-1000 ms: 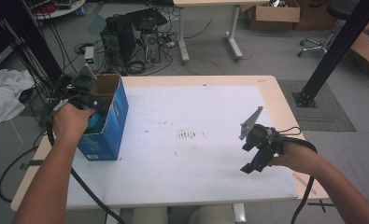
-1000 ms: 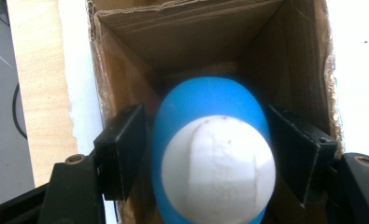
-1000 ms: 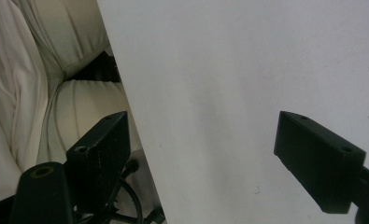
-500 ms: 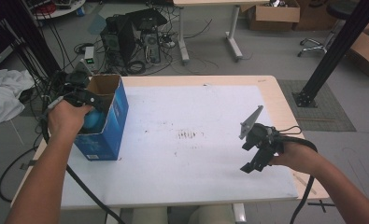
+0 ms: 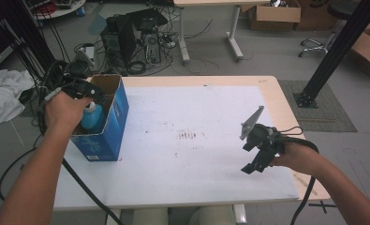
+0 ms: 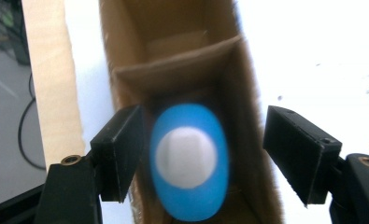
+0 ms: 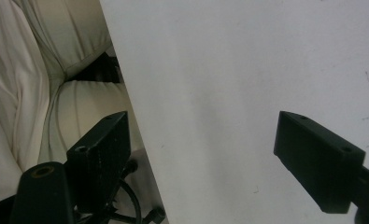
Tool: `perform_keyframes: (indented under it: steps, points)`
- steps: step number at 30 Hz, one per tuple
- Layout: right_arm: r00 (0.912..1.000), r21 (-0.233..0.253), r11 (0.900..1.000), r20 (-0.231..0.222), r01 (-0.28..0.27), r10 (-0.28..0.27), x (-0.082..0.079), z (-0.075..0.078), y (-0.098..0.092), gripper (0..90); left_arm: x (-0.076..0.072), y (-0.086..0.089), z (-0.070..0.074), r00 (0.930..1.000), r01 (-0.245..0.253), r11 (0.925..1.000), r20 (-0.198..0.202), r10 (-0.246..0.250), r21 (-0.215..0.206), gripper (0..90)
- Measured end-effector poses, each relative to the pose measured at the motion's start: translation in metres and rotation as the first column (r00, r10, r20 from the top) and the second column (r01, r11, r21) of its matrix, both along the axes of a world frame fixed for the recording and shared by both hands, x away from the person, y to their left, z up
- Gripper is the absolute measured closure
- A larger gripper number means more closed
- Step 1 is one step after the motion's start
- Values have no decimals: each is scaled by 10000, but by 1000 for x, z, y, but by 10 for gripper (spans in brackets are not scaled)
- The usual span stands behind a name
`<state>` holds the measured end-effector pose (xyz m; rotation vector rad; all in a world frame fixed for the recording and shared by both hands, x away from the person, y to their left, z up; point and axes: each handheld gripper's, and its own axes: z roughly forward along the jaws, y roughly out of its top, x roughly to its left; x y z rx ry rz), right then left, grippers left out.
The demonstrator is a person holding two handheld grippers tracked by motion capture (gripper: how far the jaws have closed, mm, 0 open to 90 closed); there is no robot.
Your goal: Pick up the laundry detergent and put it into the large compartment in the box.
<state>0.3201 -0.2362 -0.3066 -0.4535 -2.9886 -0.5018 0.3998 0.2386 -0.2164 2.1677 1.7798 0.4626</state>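
Blue bottle (image 6: 189,168) now in the box (image 5: 108,136) — left gripper (image 6: 201,154) risen, jaws apart.

Blue bottle (image 6: 189,168): smooth plastic with a faint sheen; white cap, matt. Box (image 5: 108,123): corrugated cardboard, raw brown and fibrous inside, with a printed blue outer face that looks slightly glossy. Left claw (image 6: 205,154): jaws of matt black plastic, brass-coloured metal inserts at the base. Right claw (image 7: 205,158): same matt black finish. Bench (image 5: 201,117): pale wood-look edge around a smooth, matt white top, scuffed with dark marks. Cloth (image 7: 23,70) beside the bench edge: soft, creased, off-white.
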Motion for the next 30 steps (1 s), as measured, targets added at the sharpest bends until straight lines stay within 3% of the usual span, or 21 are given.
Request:
perform_keyframes:
  steps: [4,9,15,17,18,22,27,29,30]
  points:
    - [10000,-10,10000,-10,31,-31,0,0,0,188,1,-9,10,9991,364,9988,232,-357,-327,268]
    - [10000,29,10000,53,-76,76,1,-1,0,188,2,-25,20,9942,1025,9943,367,-1014,-298,245]
    - [10000,25,10000,46,-78,78,1,0,0,189,3,-42,30,9837,1795,9835,163,-1792,-242,241]
    - [10000,26,10000,49,-41,40,1,1,0,189,4,-47,33,9768,2137,9767,158,-2135,-175,235]
    - [10000,-29,10000,-4,56,-56,0,1,0,189,4,-50,34,9719,2349,9720,203,-2347,-92,234]
    - [10000,49,10000,46,-30,30,2,2,1,189,7,-62,38,9368,3478,9372,311,-3485,273,228]
    - [10000,-33,10000,-50,81,-81,1,2,2,188,10,-78,38,8993,4348,8988,248,-4366,562,201]
    - [9999,-68,9999,-66,94,-95,2,2,2,189,11,-83,38,8875,4583,8870,249,-4602,563,197]
    - [10000,-42,10000,-30,33,-33,2,2,2,189,12,-88,37,8774,4774,8771,253,-4791,533,194]
